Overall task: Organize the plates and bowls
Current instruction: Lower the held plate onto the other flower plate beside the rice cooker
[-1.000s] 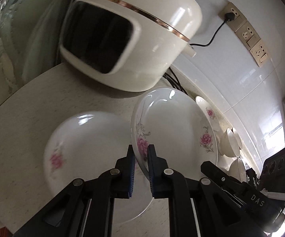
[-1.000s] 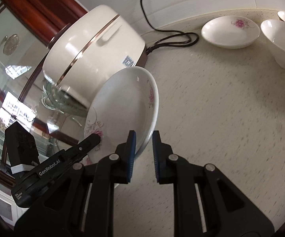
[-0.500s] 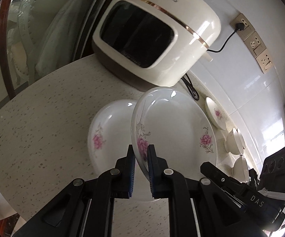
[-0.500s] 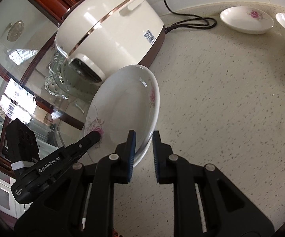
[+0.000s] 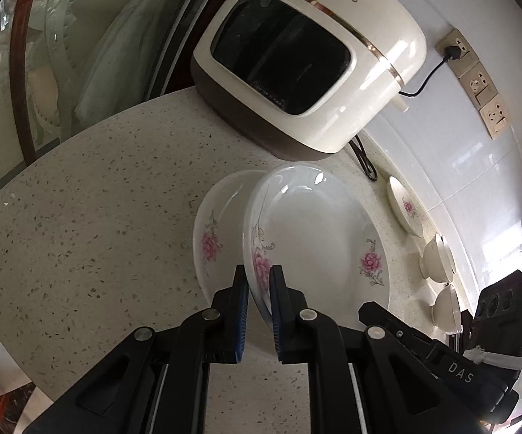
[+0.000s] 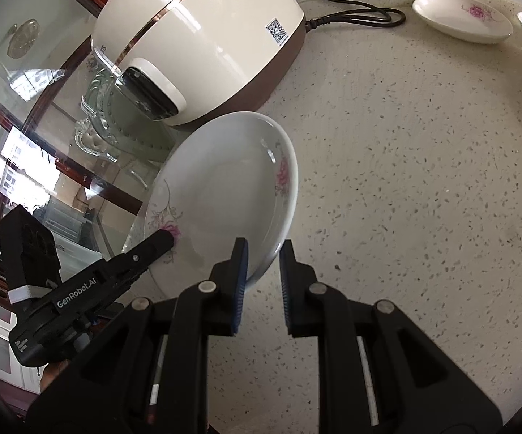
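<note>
Both grippers, left and right, pinched opposite rims of the plate tilted above another plate by the cooker; lowering evenly seemed wise.

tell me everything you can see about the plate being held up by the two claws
The held plate is a glossy white, shallow dish that looks ceramic, with pink flower sprays on thin grey stems on its inner rim. It is tilted, gripped at opposite edges: the left claw is shut on its near rim, the right claw on the other side. It hangs above a matching second plate lying on the speckled counter, in front of the rice cooker.
</note>
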